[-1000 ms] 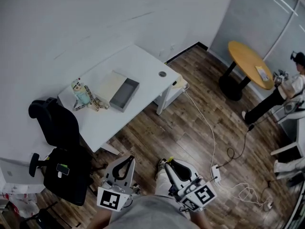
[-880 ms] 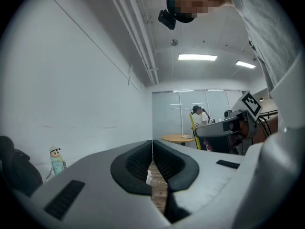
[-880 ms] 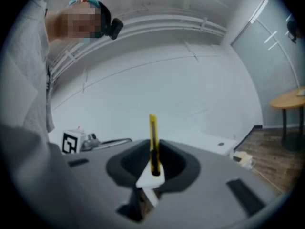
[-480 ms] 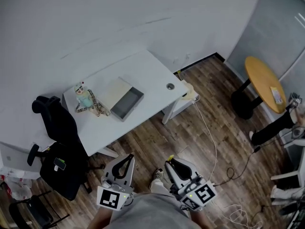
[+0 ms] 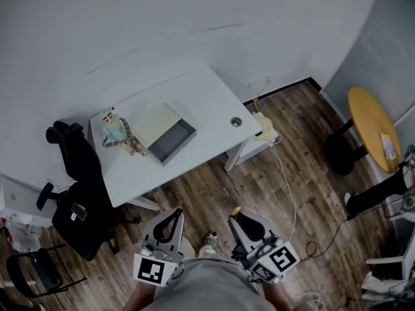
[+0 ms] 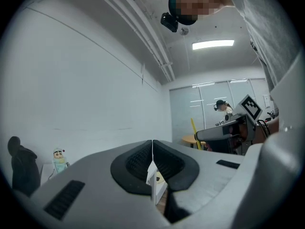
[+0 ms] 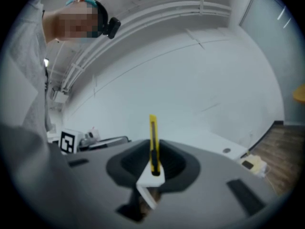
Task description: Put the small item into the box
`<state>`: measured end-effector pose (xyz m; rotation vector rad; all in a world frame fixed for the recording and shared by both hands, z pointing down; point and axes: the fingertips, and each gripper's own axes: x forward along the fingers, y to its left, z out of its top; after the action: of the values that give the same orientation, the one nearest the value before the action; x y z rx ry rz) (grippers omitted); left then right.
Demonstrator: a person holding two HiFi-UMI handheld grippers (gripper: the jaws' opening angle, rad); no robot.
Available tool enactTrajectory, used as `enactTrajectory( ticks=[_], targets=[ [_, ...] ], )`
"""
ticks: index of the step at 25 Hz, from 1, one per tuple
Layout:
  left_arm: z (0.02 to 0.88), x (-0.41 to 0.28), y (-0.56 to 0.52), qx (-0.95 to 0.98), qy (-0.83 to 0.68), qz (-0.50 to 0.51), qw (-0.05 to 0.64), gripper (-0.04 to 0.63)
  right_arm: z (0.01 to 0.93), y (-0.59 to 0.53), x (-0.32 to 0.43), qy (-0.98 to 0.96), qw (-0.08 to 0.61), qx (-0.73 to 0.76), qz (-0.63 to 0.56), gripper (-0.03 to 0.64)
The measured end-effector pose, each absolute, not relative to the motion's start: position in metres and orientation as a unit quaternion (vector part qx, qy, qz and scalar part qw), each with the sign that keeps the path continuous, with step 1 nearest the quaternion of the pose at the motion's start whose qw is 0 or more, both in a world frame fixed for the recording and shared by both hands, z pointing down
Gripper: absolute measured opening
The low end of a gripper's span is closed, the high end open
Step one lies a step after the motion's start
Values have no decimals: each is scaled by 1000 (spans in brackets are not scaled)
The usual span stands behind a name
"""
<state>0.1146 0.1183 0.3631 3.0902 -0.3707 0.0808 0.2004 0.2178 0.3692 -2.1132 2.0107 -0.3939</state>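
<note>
Right gripper view: your right gripper [image 7: 153, 156] pinches a yellow utility knife [image 7: 153, 135], upright. Your left gripper [image 6: 152, 151] has its jaws together, empty. The open box [image 5: 172, 141] sits near the white desk's [image 5: 201, 99] front edge, well apart from you, with wood floor [image 5: 214, 190] between.

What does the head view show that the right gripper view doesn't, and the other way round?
Only the head view shows the open box on the white table, and the black chair beside it. Only the right gripper view shows the ceiling pipes and how the right gripper clamps a yellow cutter that sticks out between its jaws. Both show the table's round hole and the cutter's yellow tip.
</note>
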Motion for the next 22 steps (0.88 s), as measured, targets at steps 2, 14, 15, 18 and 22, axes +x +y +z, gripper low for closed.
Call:
enactTrajectory(
  ticks=[2, 14, 15, 18, 22],
  targets=[
    [367, 117, 116, 991, -127, 38, 15, 35, 369, 215, 208, 682, 102, -711, -137, 80],
    [381, 125, 57, 982, -183, 38, 32, 35, 372, 145, 219, 726, 71, -671, -133, 80],
    [380, 129, 50, 982, -185, 36, 33, 35, 374, 139, 221, 726, 63, -671, -136, 80],
    [376, 144, 27, 981, -188, 28, 35, 35, 373, 117, 230, 733, 50, -665, -135, 80],
    [375, 166, -5, 980, -194, 23, 41, 35, 367, 82, 251, 743, 46, -655, -130, 80]
  ],
)
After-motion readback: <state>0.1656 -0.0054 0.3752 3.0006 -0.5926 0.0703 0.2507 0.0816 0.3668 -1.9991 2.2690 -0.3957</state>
